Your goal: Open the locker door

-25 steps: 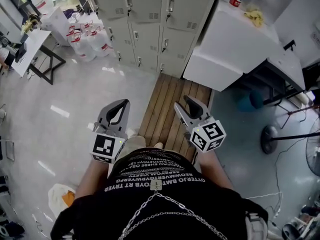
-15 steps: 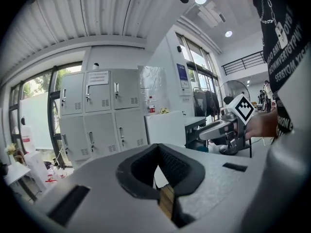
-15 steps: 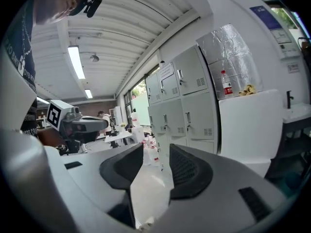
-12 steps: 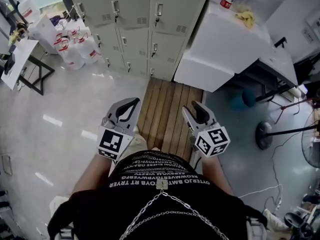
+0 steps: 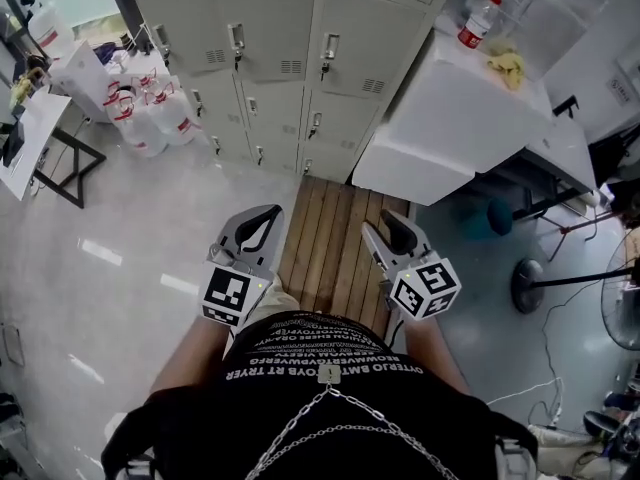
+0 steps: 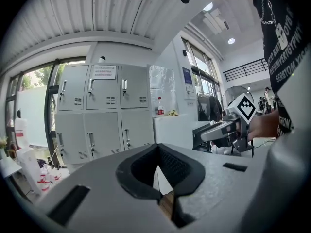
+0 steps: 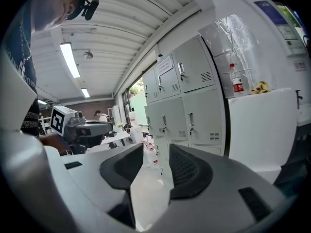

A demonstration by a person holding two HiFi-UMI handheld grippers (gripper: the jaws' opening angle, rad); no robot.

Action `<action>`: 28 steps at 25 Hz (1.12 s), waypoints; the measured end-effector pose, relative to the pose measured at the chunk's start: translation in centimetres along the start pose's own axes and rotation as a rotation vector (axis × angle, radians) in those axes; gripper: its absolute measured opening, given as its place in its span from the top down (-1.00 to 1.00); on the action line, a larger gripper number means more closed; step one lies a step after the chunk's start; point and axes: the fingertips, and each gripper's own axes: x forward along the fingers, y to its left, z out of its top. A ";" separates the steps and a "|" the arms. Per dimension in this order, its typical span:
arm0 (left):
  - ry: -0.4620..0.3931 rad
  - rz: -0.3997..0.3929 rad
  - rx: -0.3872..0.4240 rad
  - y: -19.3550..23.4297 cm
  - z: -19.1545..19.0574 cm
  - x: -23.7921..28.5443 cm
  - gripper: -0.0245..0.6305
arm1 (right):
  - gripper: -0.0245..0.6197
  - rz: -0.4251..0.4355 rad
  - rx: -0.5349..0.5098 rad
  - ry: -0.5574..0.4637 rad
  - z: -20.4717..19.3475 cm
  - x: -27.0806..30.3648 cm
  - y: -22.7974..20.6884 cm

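The grey lockers (image 5: 280,38) stand ahead with every door in view closed; each door has a small latch handle (image 5: 237,38). My left gripper (image 5: 266,212) is held out at waist height, well short of the lockers, with its tips meeting and nothing in them. My right gripper (image 5: 386,220) is level beside it, jaws apart and empty. In the left gripper view the lockers (image 6: 102,110) lie beyond the shut left gripper (image 6: 158,147). The right gripper view shows the lockers (image 7: 189,96) past the open right gripper (image 7: 156,149).
A wooden plank strip (image 5: 335,238) runs under me to the lockers. A white counter (image 5: 470,118) at the right carries a bottle (image 5: 473,23) and a yellow rag (image 5: 508,63). Water jugs (image 5: 150,108) and a table (image 5: 30,138) stand at the left, a fan (image 5: 625,303) at the far right.
Both grippers have travelled forward with me towards the lockers, which now fill more of the head view. The jaws look the same as before.
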 end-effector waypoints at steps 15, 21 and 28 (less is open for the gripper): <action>0.017 -0.044 -0.009 12.3 -1.3 5.0 0.92 | 0.42 -0.032 -0.014 -0.014 4.7 11.6 0.2; -0.009 -0.049 -0.022 16.1 -1.2 5.7 0.92 | 0.42 -0.041 -0.065 -0.026 6.7 14.7 1.2; 0.012 -0.052 -0.043 18.7 -3.4 5.8 0.92 | 0.43 -0.026 -0.081 -0.037 7.4 17.6 2.6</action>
